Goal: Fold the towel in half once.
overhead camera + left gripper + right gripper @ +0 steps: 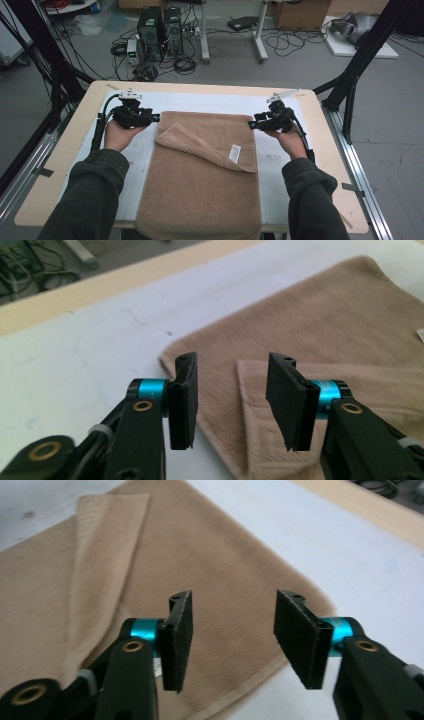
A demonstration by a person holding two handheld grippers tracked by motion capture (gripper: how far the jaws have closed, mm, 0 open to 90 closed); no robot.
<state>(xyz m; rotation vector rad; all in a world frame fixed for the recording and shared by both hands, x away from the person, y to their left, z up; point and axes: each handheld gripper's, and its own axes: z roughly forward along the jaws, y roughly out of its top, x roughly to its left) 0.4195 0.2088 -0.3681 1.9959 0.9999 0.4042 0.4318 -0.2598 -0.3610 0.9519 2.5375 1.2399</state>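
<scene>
Forearms in dark sleeves come in low at the bottom of the high view, and between them hangs the near edge of the brown towel (200,175), drooping over the front of the table (60,165). That towel runs lengthwise up the middle of the white mat (280,180), and its far end is already turned back toward the person: a folded flap (200,145) lies slantwise across the cloth, its white label (234,153) facing up near the right edge. So one fold looks laid down, though crooked, with the flap's edges not squared to the towel's sides. Now to the tools: the left gripper (156,118) hovers just beside the towel's far left corner, jaws spread and nothing between them, as the left gripper view confirms with bare black pads (182,400) above the cloth. Same story on the right gripper (251,125), parted over the far right corner, pads (177,640) empty. My read: both corners let go, first fold done, and straightening or another fold remains.
</scene>
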